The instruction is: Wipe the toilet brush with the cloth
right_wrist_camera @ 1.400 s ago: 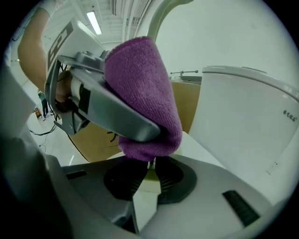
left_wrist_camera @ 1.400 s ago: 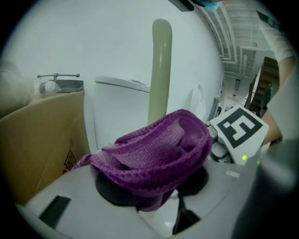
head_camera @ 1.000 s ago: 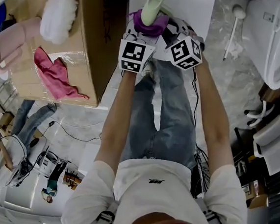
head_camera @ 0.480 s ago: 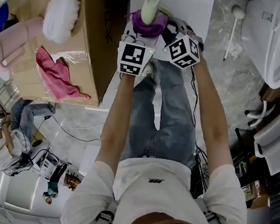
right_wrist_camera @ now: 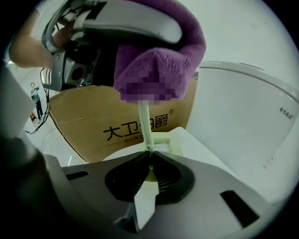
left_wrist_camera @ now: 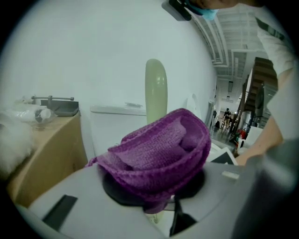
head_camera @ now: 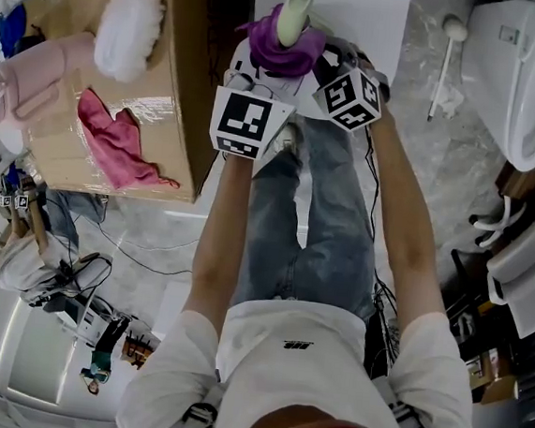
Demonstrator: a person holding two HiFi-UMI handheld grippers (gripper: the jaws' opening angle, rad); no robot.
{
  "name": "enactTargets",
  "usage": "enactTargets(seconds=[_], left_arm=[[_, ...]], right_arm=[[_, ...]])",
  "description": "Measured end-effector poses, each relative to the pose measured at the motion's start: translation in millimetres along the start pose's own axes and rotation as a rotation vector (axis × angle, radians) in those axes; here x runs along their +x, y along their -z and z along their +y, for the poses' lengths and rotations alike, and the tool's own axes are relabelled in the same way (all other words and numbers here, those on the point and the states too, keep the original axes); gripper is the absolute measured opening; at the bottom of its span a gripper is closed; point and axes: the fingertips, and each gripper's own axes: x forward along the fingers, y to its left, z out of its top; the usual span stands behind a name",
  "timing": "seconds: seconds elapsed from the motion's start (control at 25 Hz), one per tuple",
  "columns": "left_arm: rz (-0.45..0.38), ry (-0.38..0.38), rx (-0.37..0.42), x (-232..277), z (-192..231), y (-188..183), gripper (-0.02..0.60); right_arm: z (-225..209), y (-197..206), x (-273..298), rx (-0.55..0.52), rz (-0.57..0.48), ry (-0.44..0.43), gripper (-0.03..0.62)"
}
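We hold the right gripper (right_wrist_camera: 150, 161) nearest, its fingers pressed together on the thin pale stem of the brush (right_wrist_camera: 145, 123), low down. Just above it, the left gripper (left_wrist_camera: 159, 198) has just been drawing its fingers in, and they pinch the purple cloth (left_wrist_camera: 159, 154), which we see bunched round the brush's stem. The rounded pale green handle end stands upright out of the top of the cloth. Both grippers meet over a white surface (head_camera: 362, 11). To our left a cardboard box (head_camera: 165, 104) carries a pink rag (head_camera: 114, 142) towards its near edge and a white fluffy thing (head_camera: 127, 30) farther back. Far right stands a toilet (head_camera: 534, 83), with a second brush (head_camera: 442, 65) lying on the floor (head_camera: 462, 152) beside it.
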Motion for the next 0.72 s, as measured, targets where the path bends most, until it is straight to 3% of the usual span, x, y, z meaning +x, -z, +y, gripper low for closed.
enactTargets(seconds=[0.72], left_arm=[[-0.111, 0.063, 0.001, -17.6, -0.7, -92.4, 0.176]], right_arm=[[0.2, 1.0, 0.2, 0.008, 0.020, 0.003, 0.021]])
